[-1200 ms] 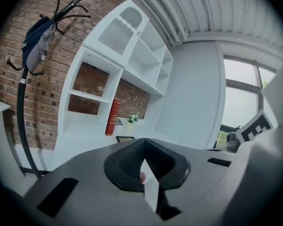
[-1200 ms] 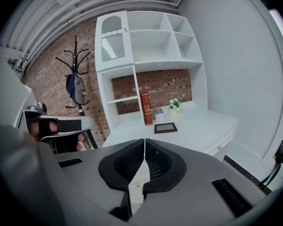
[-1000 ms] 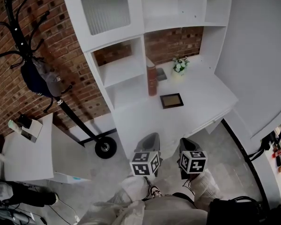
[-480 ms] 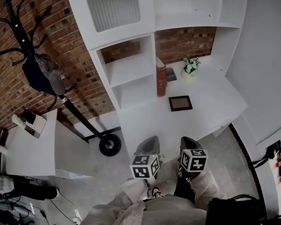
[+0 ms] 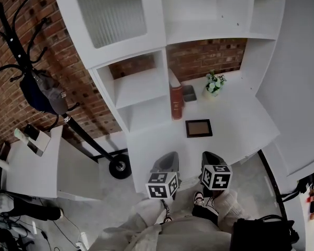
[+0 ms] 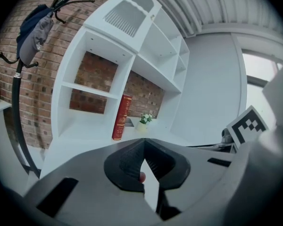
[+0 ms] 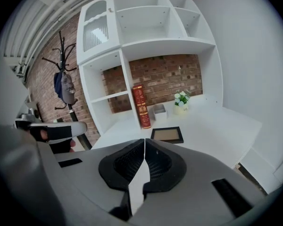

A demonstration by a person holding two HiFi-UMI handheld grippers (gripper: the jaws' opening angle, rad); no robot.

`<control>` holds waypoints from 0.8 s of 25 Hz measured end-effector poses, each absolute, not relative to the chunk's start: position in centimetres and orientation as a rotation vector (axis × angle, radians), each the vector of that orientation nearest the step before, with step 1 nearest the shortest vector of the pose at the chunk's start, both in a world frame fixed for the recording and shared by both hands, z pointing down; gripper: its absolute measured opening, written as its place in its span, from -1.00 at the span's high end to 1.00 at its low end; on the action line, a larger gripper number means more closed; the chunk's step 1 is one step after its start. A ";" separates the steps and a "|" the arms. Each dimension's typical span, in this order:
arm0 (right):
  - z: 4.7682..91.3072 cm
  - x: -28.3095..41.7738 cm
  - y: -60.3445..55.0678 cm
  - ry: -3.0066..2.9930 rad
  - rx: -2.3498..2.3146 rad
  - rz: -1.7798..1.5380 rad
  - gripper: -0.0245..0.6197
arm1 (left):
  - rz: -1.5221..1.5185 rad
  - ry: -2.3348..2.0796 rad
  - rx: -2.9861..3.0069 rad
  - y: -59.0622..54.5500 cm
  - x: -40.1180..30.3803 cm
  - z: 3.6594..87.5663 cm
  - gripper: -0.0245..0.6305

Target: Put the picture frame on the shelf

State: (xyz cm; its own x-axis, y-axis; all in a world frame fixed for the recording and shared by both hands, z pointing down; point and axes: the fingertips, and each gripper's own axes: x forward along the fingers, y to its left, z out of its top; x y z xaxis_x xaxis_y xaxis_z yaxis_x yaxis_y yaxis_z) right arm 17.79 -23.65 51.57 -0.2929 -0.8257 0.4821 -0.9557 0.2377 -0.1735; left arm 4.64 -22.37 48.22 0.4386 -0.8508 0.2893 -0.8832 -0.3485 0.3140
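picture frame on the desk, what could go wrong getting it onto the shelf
The picture frame lies flat on the desk, so jaws may slip off its thin edge or push it away. The red book stands upright close by and the flowers sit just behind; lifting toward the shelves could knock either over.

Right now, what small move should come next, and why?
Probably bring the right gripper forward toward the frame and open it. The frame lies flat on the desk, untouched, ahead of that gripper, whose jaws are together and empty.
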 end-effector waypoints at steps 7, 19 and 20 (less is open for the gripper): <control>51.9 19.9 -29.3 -2.274 1.614 0.674 0.85 | 0.124 -1.517 2.256 -26.9 6.9 48.2 0.92; 54.0 23.6 -33.7 -2.249 1.542 0.705 0.85 | 0.209 -1.491 2.183 -30.8 11.4 51.6 0.92; 54.2 23.9 -34.0 -2.250 1.542 0.715 0.85 | 0.219 -1.493 2.173 -31.0 11.4 51.9 0.92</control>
